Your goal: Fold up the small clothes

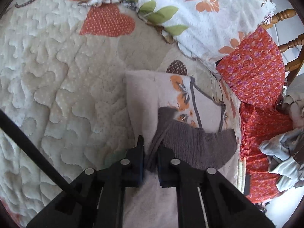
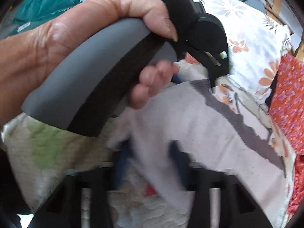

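Note:
A small pale grey garment [image 1: 141, 96] with a dark grey ribbed band [image 1: 197, 144] and an orange flower print lies on the quilted bedspread [image 1: 57, 87]. My left gripper [image 1: 151, 152] is shut on the garment at its dark band. In the right wrist view the same garment [image 2: 190, 121] drapes between the blurred jaws of my right gripper [image 2: 150, 157], which stand apart around the cloth. The person's hand [image 2: 76, 30] holds the left gripper's handle above the garment in that view.
A white floral blanket [image 1: 209, 15] lies at the back. A red floral cloth [image 1: 254, 76] and a heap of grey clothes [image 1: 285, 148] lie at the right by a wooden chair [image 1: 290, 43]. A teal cloth [image 2: 47, 5] lies far left.

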Motion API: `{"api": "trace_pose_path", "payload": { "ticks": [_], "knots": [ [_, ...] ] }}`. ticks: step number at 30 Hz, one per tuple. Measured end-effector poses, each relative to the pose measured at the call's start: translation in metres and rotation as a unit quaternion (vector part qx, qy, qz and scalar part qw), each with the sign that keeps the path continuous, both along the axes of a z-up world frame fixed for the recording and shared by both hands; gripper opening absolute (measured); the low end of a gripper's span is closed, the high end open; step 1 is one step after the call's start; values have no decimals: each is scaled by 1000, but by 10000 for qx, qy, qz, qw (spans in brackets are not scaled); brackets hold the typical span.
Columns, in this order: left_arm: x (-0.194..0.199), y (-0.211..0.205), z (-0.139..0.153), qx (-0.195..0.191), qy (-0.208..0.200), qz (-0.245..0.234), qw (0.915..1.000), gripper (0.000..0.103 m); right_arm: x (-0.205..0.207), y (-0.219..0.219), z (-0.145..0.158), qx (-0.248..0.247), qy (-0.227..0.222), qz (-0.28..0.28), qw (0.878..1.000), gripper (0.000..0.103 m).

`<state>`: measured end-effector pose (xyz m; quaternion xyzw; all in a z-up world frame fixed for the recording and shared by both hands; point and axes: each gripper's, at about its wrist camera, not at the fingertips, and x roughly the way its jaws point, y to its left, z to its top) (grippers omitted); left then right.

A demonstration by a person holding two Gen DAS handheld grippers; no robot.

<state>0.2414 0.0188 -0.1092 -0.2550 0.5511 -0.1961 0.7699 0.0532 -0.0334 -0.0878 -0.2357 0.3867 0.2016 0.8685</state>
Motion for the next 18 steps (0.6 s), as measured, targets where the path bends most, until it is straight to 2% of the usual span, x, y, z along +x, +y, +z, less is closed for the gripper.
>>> {"api": "trace_pose_path", "payload": {
  "ticks": [4, 8, 12, 18],
  "knots": [
    [-13, -16, 32, 245, -391, -78, 9989, 9, 3, -10, 10, 294, 81, -146, 9994, 11],
    [-23, -42, 68, 439, -764, -302, 9956, 9, -2, -39, 37, 634, -124, -294, 9975, 10],
    [-13, -95, 98, 964, -930, -614, 9891, 9, -12, -77, 64, 969, -358, -578, 9930, 10],
    [-7, -181, 116, 1174, -1061, -1027, 9821, 9, -16, -172, 83, 1422, -432, -1367, 9794, 10]
  ]
}}
